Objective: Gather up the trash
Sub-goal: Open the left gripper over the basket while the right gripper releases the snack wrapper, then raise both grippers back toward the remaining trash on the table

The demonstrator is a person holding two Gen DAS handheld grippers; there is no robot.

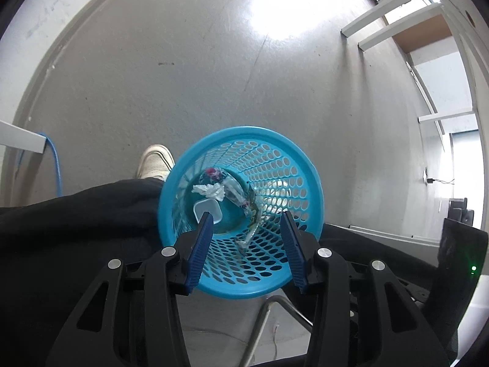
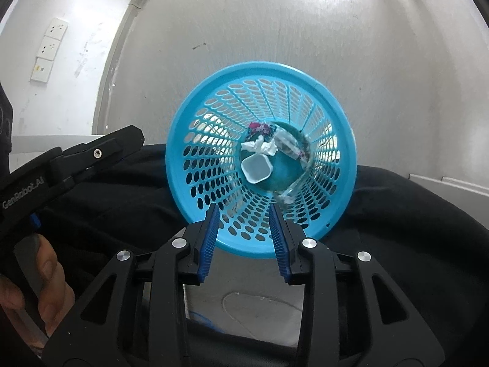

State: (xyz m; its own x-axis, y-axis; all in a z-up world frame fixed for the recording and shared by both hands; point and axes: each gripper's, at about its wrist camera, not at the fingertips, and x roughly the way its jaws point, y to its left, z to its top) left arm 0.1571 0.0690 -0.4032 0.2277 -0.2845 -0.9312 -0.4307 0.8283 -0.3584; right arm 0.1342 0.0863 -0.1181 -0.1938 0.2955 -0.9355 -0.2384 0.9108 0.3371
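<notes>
Blue basket [image 2: 259, 223] between my knees: white tub [image 2: 256, 168], tissue [image 2: 259, 148], clear wrapper [image 2: 290, 153] at bottom. My left claw [image 1: 247, 218] and right claw [image 2: 244, 211]: both spread, empty.

White lettering "GenRobot.AI" along the black body of the left gripper [image 2: 91, 165], at the near left, no other legible text

Basket [image 1: 305, 159] near rim behind tongs; wrapper's [image 1: 214, 175] print illegible.
</notes>
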